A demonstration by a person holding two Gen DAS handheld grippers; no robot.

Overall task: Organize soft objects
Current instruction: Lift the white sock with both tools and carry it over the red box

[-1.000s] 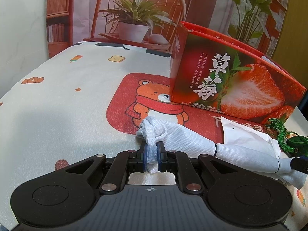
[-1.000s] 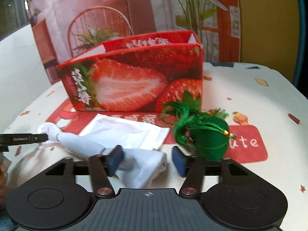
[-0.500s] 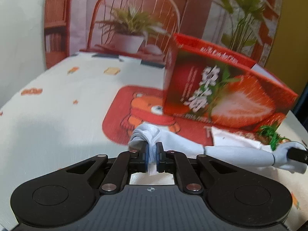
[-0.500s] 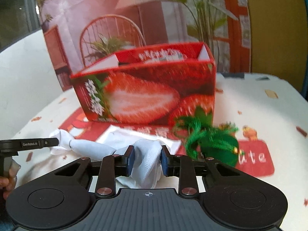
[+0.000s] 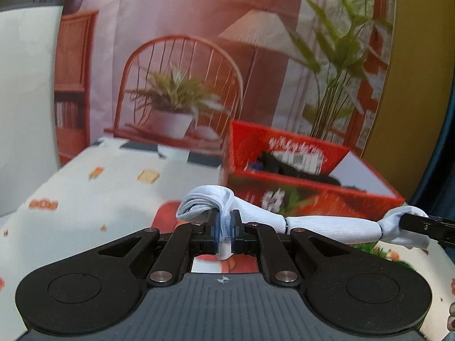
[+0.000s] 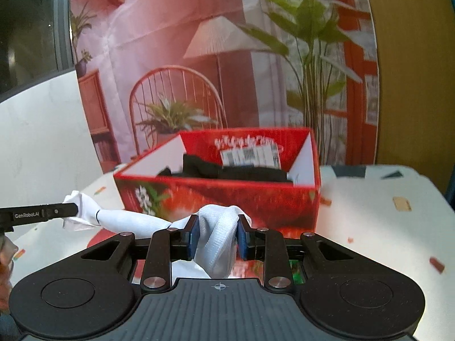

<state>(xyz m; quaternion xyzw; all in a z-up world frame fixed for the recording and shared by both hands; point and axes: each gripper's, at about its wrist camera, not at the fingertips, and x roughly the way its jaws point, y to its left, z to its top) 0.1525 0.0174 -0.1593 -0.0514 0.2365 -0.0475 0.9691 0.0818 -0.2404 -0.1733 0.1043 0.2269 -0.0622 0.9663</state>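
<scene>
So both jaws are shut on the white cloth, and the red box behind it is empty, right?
Not empty. The right wrist view shows dark fabric inside the red box. The rest holds: both sets of jaws are shut on the white cloth.

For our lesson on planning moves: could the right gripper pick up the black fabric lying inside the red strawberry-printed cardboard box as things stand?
Probably not yet. The right gripper is shut on the white ribbed cloth, so its jaws are occupied. The red strawberry-printed cardboard box is open-topped, leaving the black fabric otherwise unobstructed.
</scene>
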